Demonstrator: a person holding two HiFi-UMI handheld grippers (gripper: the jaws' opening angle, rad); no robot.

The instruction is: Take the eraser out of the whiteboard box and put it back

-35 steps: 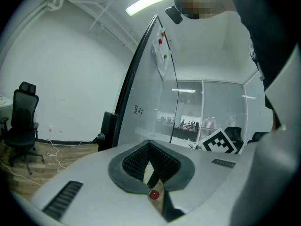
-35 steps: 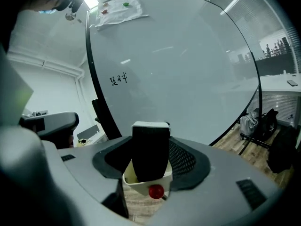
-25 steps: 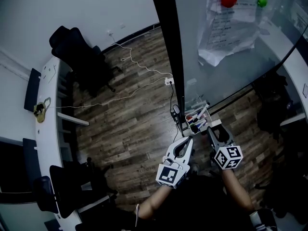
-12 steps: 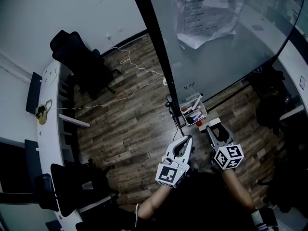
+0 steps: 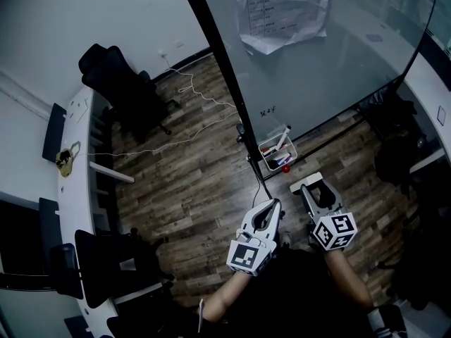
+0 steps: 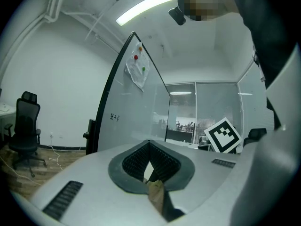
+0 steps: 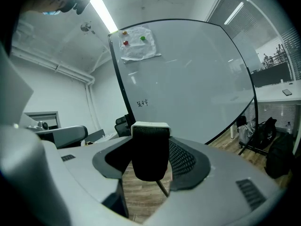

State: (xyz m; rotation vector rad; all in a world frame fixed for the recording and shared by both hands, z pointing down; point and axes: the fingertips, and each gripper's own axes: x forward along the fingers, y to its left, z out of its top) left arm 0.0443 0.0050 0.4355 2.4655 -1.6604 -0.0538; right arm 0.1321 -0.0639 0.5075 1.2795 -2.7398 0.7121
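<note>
Wood-plank floor [image 5: 190,182] with white cable [image 5: 189,89], black chair [image 5: 121,83], perhaps a red cap [image 5: 285,168].

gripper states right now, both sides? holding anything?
Left gripper: closed, nothing held.
Right gripper: closed on the eraser.

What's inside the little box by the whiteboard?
Marker pens stick out of the box. Its bottom is hidden beneath them. The right gripper holds the eraser.
</note>
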